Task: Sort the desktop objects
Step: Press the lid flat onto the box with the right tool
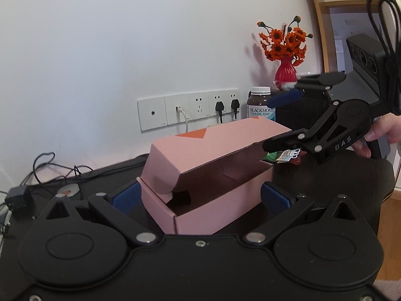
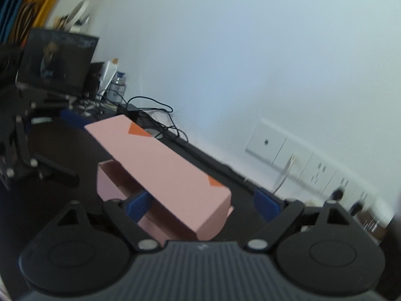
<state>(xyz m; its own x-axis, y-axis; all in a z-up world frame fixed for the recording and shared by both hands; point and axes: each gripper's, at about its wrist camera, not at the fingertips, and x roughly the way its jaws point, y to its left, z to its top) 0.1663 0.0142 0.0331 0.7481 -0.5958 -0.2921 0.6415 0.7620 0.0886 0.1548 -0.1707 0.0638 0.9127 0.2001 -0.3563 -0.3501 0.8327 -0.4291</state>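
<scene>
right gripper sits spread apart just past the pink box's far short end, right above the candy wrappers, while the left gripper, also spread, straddles the near end.

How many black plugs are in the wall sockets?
2. Both show in the left wrist view: one black plug sits in a socket, the other plug just right of it. The box may hide more.

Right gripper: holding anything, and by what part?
Nothing held. The right gripper is open, its lower finger under the pink box lid's front edge.
</scene>
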